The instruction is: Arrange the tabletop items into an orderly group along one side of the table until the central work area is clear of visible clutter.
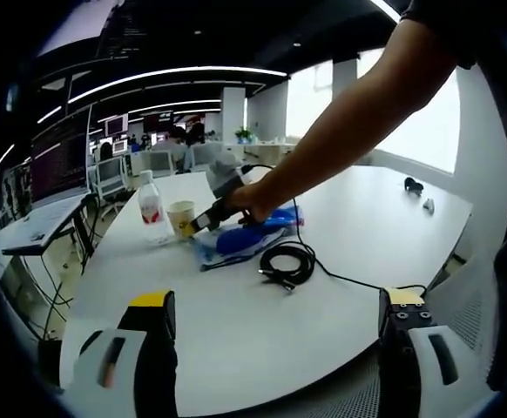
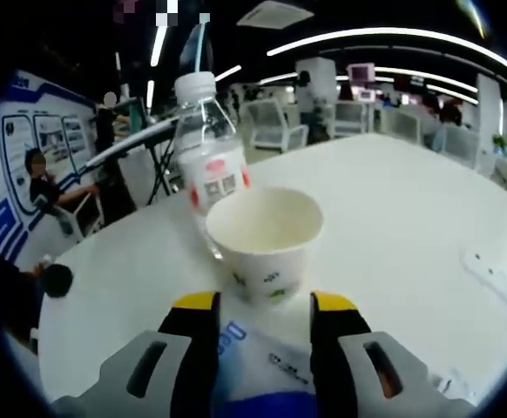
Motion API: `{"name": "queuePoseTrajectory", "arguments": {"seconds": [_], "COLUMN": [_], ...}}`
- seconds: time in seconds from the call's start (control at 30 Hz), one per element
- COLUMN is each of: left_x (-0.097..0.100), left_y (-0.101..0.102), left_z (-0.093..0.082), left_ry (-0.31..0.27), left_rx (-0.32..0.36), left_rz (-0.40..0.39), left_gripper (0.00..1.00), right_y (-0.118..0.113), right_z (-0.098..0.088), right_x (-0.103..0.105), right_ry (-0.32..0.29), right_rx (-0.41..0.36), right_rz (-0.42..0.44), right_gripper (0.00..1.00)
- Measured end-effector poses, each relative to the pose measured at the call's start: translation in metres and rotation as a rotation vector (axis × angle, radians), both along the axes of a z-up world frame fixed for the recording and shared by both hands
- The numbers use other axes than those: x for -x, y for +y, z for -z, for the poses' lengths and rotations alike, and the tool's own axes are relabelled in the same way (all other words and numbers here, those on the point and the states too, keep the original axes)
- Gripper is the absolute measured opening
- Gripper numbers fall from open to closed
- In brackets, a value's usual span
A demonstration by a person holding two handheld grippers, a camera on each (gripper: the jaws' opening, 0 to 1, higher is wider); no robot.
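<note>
A white paper cup [image 2: 267, 231] stands upright just ahead of my right gripper [image 2: 265, 305], whose yellow-tipped jaws are open to either side of the cup's base. Behind the cup rises a clear water bottle [image 2: 208, 165] with a red and white label. A clear plastic packet with blue print [image 2: 262, 366] lies under the jaws. In the left gripper view a person's arm holds the right gripper [image 1: 192, 226] at the cup [image 1: 181, 216], beside the bottle [image 1: 152, 207] and over a blue packet [image 1: 240, 237]. My left gripper [image 1: 277, 300] hangs open near the table's edge, holding nothing.
A coiled black cable [image 1: 288, 261] lies right of the blue packet, its lead running toward the table's [image 1: 236, 331] near edge. Two small items, one dark [image 1: 413, 184] and one white [image 1: 429, 205], sit at the far right. Desks, chairs and people stand beyond.
</note>
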State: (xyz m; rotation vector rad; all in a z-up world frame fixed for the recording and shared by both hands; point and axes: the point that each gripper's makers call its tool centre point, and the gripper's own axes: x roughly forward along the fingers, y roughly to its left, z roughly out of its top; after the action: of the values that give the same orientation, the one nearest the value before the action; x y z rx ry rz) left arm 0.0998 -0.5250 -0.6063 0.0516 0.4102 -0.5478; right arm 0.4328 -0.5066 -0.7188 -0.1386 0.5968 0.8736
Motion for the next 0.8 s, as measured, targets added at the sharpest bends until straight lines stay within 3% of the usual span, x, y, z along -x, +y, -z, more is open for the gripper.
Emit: {"name": "queuePoseTrajectory", "arguments": {"seconds": [0.53,0.8], "left_x": [0.0,0.0], "left_y": [-0.003,-0.004], "left_z": [-0.002,-0.005], "left_ry": [-0.013,-0.026], "left_rx": [0.0,0.001], "left_rz": [0.014,0.015], "left_gripper": [0.96,0.96], "right_y": [-0.02,-0.027], "right_z": [-0.014,-0.023], "right_x": [0.015,0.029], "right_ry": [-0.019,-0.017], "right_rx": [-0.041,-0.066], "right_rz": [0.041,0.029], "right_gripper": [0.43,0.57]}}
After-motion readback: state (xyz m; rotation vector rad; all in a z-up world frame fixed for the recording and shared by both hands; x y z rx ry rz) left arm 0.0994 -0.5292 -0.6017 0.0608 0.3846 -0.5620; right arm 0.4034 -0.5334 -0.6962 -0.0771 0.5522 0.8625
